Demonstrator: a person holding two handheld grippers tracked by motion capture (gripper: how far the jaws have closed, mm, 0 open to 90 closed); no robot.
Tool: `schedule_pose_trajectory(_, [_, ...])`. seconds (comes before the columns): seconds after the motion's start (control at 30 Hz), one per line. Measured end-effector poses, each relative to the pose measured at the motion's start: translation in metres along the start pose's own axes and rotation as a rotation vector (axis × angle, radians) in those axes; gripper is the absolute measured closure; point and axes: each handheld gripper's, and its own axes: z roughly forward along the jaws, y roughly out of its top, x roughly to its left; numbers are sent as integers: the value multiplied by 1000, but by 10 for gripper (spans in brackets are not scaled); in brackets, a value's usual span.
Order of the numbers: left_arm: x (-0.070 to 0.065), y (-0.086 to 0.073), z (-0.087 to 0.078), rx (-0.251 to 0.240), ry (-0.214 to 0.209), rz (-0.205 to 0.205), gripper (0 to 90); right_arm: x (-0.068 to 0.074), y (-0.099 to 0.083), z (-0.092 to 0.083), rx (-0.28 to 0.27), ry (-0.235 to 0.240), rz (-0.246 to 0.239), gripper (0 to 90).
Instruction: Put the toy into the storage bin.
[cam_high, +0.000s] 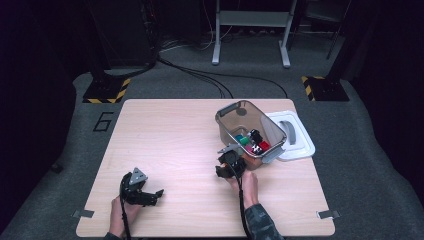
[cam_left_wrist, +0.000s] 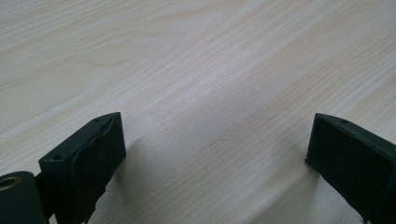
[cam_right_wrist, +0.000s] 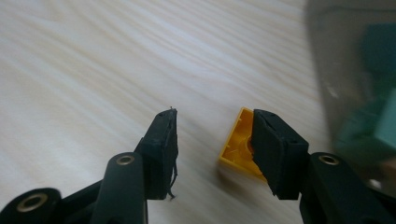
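Right gripper view: the yellow piece lies on the surface right beside the clear box, touching one of the right gripper's half-spread jaws, the other standing apart from it.

A yellow block sits low and right of centre in the right gripper view, on the pale wood-grain table. Right of centre in the high view, a smoky-grey clear box holds green, red and black pieces beside a white lid. Yellow-black hazard stripes mark the stand feet at upper left.
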Motion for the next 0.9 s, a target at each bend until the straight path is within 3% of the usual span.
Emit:
schedule_pose_trajectory(0.07, [0, 0, 0, -3, -1, 1, 42, 4, 1, 0, 1, 18, -16, 482])
schedule_pose_trajectory(0.1, [0, 0, 0, -5, 2, 1, 42, 8, 1, -2, -10, 2, -25, 421])
schedule_pose_trajectory(0.13, [0, 0, 0, -5, 2, 1, 41, 8, 1, -2, -10, 2, -25, 421])
schedule_pose_trajectory(0.17, [0, 0, 0, -5, -1, -4, 41, 9, 2, -4, -16, -28, -20, 342])
schedule_pose_trajectory(0.33, [0, 0, 0, -6, 3, 0, 42, 5, 1, -3, -7, -75, 4, 248])
schedule_pose_trajectory(0.57, [0, 0, 1, -7, 3, -2, 41, 0, -2, 6, 36, -95, 30, 383])
schedule_pose_trajectory(0.73, [0, 0, 0, 3, -5, 1, 41, -2, -2, 9, 39, -90, 47, 500])
schedule_pose_trajectory(0.9, [0, 0, 0, 3, -5, 2, 41, -4, -3, 10, 39, -77, 49, 555])
